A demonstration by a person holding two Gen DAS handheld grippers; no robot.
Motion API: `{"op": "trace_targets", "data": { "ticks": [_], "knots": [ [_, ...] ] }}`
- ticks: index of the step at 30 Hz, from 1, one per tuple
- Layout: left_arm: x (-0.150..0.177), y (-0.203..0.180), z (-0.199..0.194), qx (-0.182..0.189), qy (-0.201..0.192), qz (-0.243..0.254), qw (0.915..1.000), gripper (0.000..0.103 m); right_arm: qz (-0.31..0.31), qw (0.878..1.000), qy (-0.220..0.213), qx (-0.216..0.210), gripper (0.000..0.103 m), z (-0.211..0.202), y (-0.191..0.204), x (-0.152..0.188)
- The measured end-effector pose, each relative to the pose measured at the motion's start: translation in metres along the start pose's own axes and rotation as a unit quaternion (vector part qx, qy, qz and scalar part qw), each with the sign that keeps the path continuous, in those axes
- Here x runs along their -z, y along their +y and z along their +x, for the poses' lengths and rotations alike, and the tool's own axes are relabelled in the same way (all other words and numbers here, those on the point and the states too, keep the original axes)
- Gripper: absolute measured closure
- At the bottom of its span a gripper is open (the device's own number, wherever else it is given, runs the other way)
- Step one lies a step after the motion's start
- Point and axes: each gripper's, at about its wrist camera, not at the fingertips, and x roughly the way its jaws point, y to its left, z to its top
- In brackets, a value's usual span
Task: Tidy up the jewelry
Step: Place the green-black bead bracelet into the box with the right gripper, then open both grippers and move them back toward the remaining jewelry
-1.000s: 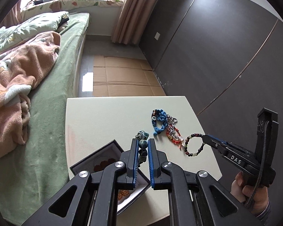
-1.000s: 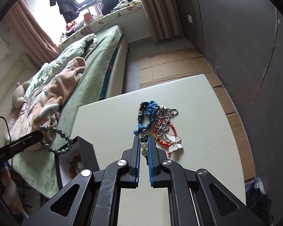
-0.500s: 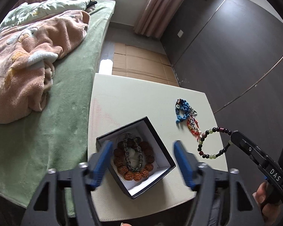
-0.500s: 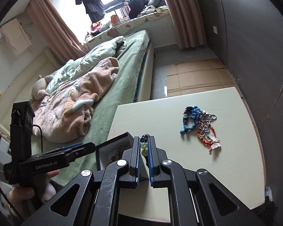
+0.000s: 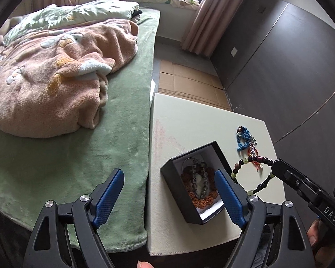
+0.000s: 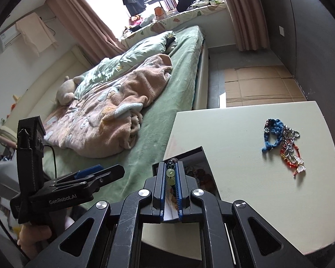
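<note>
A black jewelry box [image 5: 191,192] with a white lining stands near the table's front left corner and holds a brown bead bracelet and a grey bead bracelet [image 5: 198,183]. My left gripper [image 5: 169,192] is open and empty, above the box's left side. My right gripper [image 6: 170,169] is shut on a dark and green bead bracelet [image 5: 253,174] and holds it in the air just right of the box [image 6: 198,167]. A blue braided bracelet [image 6: 271,135] and a red and silver tangle with a white butterfly [image 6: 293,156] lie on the cream table [image 6: 234,134].
A bed with a green cover [image 5: 82,156] and a pink blanket [image 5: 51,84] runs along the table's left edge. Flat cardboard [image 5: 189,84] lies on the floor beyond the table. A dark wall [image 5: 290,67] stands to the right.
My left gripper opened and dropped the grey bead bracelet into the box, then drew back to the left. My right gripper lifted the dark and green bracelet off the table and carried it toward the box.
</note>
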Motion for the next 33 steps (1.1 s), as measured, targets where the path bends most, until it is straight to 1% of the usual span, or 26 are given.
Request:
{"op": "trace_targets", "data": {
  "ticks": [1,2,3,4,5,6,7,8,9,11,12,13,16,20,22,25,27,30,33],
  "knots": [
    [0.000,0.003,0.000,-0.002,0.001,-0.004,1.0000,0.019,0.005,1.000,0.004,-0.001,0.088,0.003,-0.002,0.000],
    [0.000,0.005,0.000,-0.003,0.001,-0.008,1.0000,0.019,0.013,1.000,0.011,-0.002,0.078,0.005,-0.005,-0.001],
    [0.001,0.007,-0.001,-0.004,0.000,-0.009,1.0000,0.019,0.023,1.000,0.015,-0.003,0.054,0.006,-0.010,-0.001],
    [0.000,0.007,-0.002,-0.005,-0.003,-0.007,1.0000,0.019,0.030,0.999,0.011,-0.004,0.042,0.005,-0.015,0.000],
    [0.001,0.005,-0.003,-0.004,-0.007,-0.002,1.0000,0.019,0.034,0.999,0.005,-0.003,0.041,0.002,-0.019,0.001],
    [0.001,0.002,-0.004,-0.001,-0.014,0.005,0.9999,0.016,0.036,0.999,0.005,-0.002,0.041,0.000,-0.023,0.002],
    [0.000,-0.001,-0.005,0.002,-0.018,0.011,0.9998,0.006,0.040,0.999,0.006,-0.001,0.041,-0.002,-0.028,0.003],
    [0.000,-0.005,-0.005,0.006,-0.022,0.017,0.9996,0.001,0.045,0.999,0.006,0.000,0.041,-0.004,-0.033,0.004],
    [0.000,-0.009,-0.006,0.012,-0.027,0.019,0.9994,0.000,0.049,0.999,0.004,0.003,0.040,-0.007,-0.037,0.005],
    [0.000,-0.017,-0.004,0.020,-0.031,0.024,0.9990,0.000,0.054,0.998,-0.002,0.010,0.029,-0.013,-0.047,0.007],
    [-0.001,-0.022,-0.003,0.025,-0.031,0.027,0.9988,0.000,0.056,0.998,-0.012,0.008,0.011,-0.018,-0.052,0.008],
    [-0.001,-0.026,-0.001,0.029,-0.032,0.031,0.9986,0.000,0.059,0.998,-0.020,0.005,0.000,-0.022,-0.057,0.009],
    [-0.001,-0.041,0.001,0.054,-0.036,0.044,0.9969,0.000,0.072,0.997,-0.031,0.016,0.000,-0.033,-0.077,0.008],
    [-0.007,-0.060,0.005,0.068,-0.035,0.058,0.9954,0.000,0.086,0.995,-0.046,0.036,0.000,-0.047,-0.105,0.004],
    [-0.010,-0.069,0.008,0.067,-0.036,0.068,0.9948,0.000,0.091,0.994,-0.049,0.045,0.000,-0.053,-0.116,0.002],
    [-0.015,-0.084,0.015,0.056,-0.033,0.086,0.9941,0.000,0.106,0.990,-0.049,0.081,0.000,-0.059,-0.131,0.001],
    [-0.018,-0.095,0.021,0.053,-0.027,0.100,0.9932,0.000,0.115,0.988,-0.060,0.081,0.000,-0.064,-0.143,0.001],
    [-0.023,-0.111,0.031,0.047,-0.018,0.112,0.9924,0.000,0.117,0.987,-0.064,0.089,0.000,-0.065,-0.155,-0.001],
    [-0.027,-0.128,0.040,0.034,-0.014,0.131,0.9906,0.000,0.124,0.987,-0.065,0.081,0.000,-0.064,-0.168,-0.005]
  ]
}}
